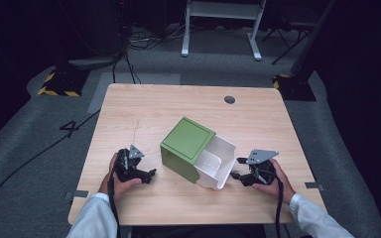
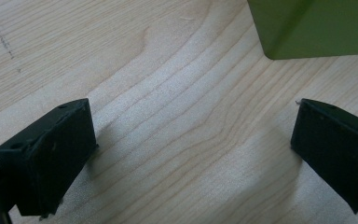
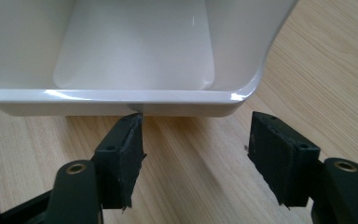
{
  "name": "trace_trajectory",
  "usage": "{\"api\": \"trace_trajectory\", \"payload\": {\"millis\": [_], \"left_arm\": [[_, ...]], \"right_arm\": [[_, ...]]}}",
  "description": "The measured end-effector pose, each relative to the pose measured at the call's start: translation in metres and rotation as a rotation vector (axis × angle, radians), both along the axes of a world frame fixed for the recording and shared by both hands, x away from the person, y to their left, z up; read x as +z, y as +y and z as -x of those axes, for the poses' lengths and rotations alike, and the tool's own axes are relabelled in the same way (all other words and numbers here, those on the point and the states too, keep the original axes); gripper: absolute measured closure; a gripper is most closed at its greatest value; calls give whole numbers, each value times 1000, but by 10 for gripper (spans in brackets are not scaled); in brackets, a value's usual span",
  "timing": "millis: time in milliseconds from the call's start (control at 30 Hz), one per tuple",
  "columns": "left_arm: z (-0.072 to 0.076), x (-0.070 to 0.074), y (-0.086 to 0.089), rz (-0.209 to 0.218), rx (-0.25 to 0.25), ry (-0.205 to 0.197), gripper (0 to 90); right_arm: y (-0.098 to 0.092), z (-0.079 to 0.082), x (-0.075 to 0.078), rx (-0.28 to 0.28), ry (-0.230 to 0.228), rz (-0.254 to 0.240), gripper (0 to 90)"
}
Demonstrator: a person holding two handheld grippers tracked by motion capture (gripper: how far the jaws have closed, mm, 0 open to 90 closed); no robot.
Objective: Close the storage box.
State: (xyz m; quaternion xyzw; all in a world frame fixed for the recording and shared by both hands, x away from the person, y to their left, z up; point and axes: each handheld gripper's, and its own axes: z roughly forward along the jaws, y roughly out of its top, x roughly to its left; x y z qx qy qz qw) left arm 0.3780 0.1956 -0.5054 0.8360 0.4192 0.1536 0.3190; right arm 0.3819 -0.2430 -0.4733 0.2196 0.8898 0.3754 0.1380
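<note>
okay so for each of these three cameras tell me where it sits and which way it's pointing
High view: above the person's side, facing forward and down on the table; both forearms show.
Left gripper view: on the left gripper, facing the green box; open jaws show.
Right gripper view: on the right gripper, facing the white drawer; open jaws show.
All share the table.

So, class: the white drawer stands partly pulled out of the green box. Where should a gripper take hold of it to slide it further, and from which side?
Probably the white drawer's front rim, approached from the person's right, where the right gripper already faces it with open jaws. That lip is thin, exposed and overhangs the table, so one jaw could go over it and one under. The green box covers its other end.
</note>
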Motion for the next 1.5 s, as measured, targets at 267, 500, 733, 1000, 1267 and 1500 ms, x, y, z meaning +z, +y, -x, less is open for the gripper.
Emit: {"api": "trace_trajectory", "payload": {"millis": [267,500,733,1000,1267,1500], "left_arm": [[0,0,0,1,0,1,1],[0,0,0,1,0,1,1],[0,0,0,0,0,0,1],[0,0,0,1,0,1,1],[0,0,-1,0,-1,0,1],[0,0,-1,1,-1,1,1]], "right_arm": [[17,-2,5,23,-16,-12,354],[26,-7,5,20,-20,-19,354],[39,-10,8,12,-46,-17,353],[50,-16,8,7,-40,-32,355],[61,-20,9,9,-49,-32,345],[65,-23,9,15,-44,-35,340]]}}
